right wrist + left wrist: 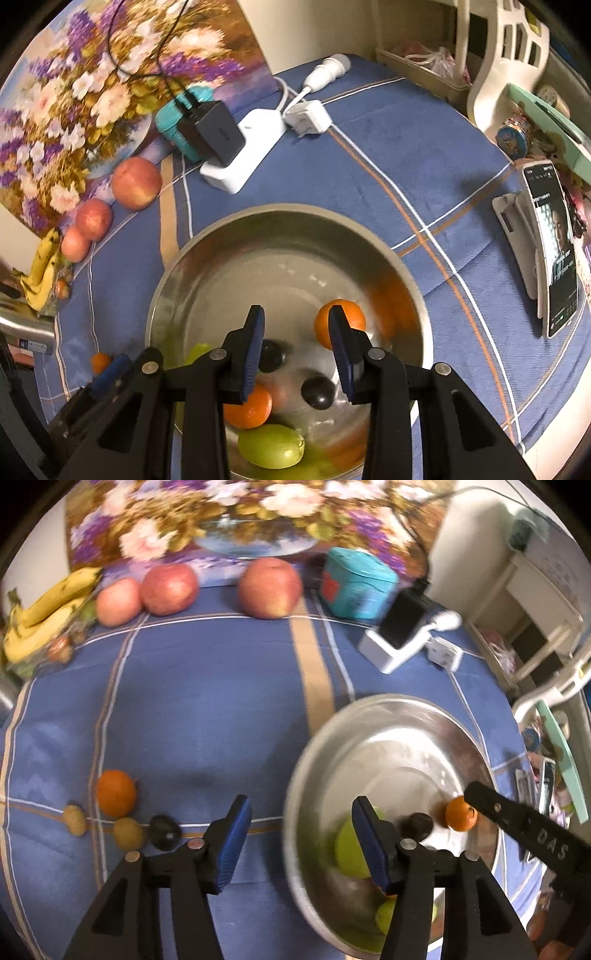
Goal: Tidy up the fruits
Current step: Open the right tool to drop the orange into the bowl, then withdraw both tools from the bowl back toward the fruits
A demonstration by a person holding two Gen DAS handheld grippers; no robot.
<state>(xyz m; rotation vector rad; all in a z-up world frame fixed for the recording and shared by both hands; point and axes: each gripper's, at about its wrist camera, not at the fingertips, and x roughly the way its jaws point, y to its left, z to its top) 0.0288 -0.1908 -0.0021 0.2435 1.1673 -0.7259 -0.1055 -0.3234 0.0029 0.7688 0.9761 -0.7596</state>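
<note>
Bowl: a steel bowl [295,229] sits on the blue-clothed counter [207,701]; everything below is placed against it.
Fruit in bowl: two oranges [340,325], two dark plums [317,391] and green fruit [271,445] lie on its floor, toward the near side.
Fruit outside bowl: a lone orange [116,793], a dark plum [165,832] and two small brown fruits [128,833] lie together, well left of the bowl; three apples [269,587] and bananas [44,609] sit far beyond it by the floral picture.
Left gripper [301,845]: jaws apart and empty, straddling the bowl's near-left rim.
Right gripper [297,343]: above the bowl's inside, jaws narrowly apart, nothing visibly between them.
Beyond: charger block [243,147] behind the bowl, phone [554,251] to its right.
Risk: the left jaws hang close to the rim; a careless swing toward the loose fruit could, I judge, knock the bowl and set the round fruit rolling. The small plum and brown fruits may squirt from a hard pinch.
</note>
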